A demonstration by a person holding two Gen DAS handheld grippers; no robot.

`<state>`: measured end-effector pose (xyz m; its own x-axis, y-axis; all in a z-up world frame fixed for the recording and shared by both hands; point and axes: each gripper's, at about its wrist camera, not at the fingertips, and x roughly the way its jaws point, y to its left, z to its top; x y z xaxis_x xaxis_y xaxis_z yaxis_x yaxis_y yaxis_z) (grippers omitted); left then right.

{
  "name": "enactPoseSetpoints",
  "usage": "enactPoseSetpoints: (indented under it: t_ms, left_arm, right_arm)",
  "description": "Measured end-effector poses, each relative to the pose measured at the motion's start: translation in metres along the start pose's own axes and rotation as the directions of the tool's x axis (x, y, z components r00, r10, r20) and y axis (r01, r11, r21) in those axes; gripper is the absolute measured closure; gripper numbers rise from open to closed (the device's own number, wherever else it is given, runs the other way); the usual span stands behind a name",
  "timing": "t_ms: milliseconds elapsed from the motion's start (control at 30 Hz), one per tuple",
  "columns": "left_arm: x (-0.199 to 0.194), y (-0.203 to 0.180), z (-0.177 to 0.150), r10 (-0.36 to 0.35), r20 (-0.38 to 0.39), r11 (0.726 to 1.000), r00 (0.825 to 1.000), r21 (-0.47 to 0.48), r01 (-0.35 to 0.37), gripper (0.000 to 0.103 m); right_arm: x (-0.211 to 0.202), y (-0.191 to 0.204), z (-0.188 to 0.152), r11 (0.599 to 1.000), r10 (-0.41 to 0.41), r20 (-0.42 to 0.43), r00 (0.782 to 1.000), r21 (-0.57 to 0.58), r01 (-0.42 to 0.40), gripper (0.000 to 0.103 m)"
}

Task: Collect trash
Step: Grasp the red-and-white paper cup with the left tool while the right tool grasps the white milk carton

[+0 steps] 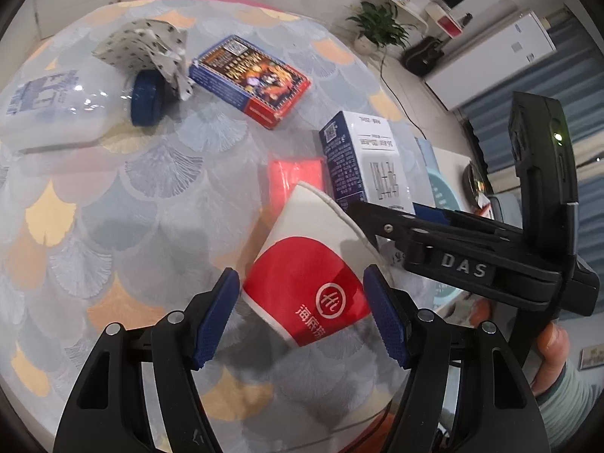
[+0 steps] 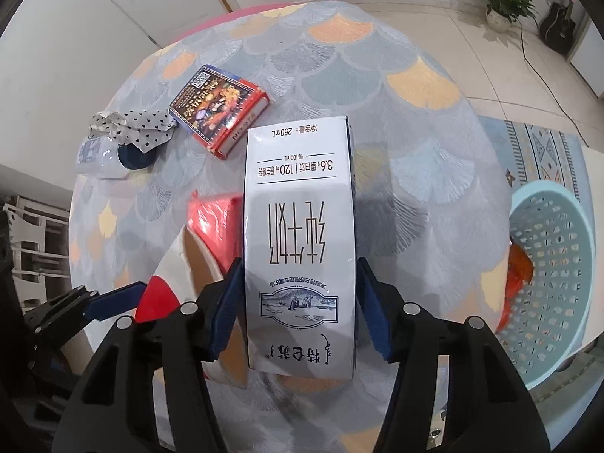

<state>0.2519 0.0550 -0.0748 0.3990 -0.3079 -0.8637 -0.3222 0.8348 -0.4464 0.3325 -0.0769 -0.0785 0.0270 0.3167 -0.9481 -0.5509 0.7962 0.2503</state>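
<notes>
Left tongs (image 1: 302,317): pads apart, straddling the flattened paper cup (image 1: 305,264); not yet clamped.
Right tongs (image 2: 298,305): pads at both sides of the milk carton (image 2: 300,226); grip looks closed, though a thin gap may remain on its right.
Step in hand: close squarely on cup and carton before you lift.
Open room: the basket (image 2: 547,362) sits right of the counter (image 2: 415,170); clear the edge.
Left over: the card box (image 1: 249,75) and the bottle (image 1: 56,113) lie farther back.

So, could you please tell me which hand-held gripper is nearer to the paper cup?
Left. The left hand-held gripper straddles the paper cup, its fingers on either side; the right hand-held gripper is beside it, around the milk carton.
</notes>
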Motion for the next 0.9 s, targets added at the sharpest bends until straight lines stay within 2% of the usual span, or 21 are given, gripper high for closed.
enactPoseSetpoints:
  t_ms: [333,433,533,700,900]
  left_arm:
    - [0.027,-0.013,-0.006,-0.001,-0.066,1.0,0.998,0.025,0.003,0.036]
    - [0.033,-0.02,-0.009,0.03,-0.069,0.998,0.997,0.054,-0.026,0.039]
    - [0.037,-0.03,-0.013,0.057,-0.06,0.995,0.997,0.08,-0.052,0.045]
    - [0.028,-0.042,-0.013,0.052,-0.01,0.991,0.999,0.126,-0.05,0.054]
    - [0.011,-0.062,-0.003,0.007,0.038,0.988,0.999,0.152,-0.013,0.054]
  right_arm:
    - [-0.023,-0.038,-0.009,0.997,0.005,0.054,0.999,0.078,-0.009,0.051]
    - [-0.03,-0.046,-0.008,0.996,0.0,0.071,0.997,0.088,-0.006,0.051]
    - [-0.035,-0.051,-0.009,0.996,-0.004,0.086,0.996,0.094,-0.004,0.051]
    - [-0.045,-0.059,-0.011,0.995,-0.004,0.107,0.994,0.101,-0.007,0.052]
    - [-0.074,-0.071,-0.014,0.994,-0.016,0.173,0.985,0.109,-0.003,0.052]
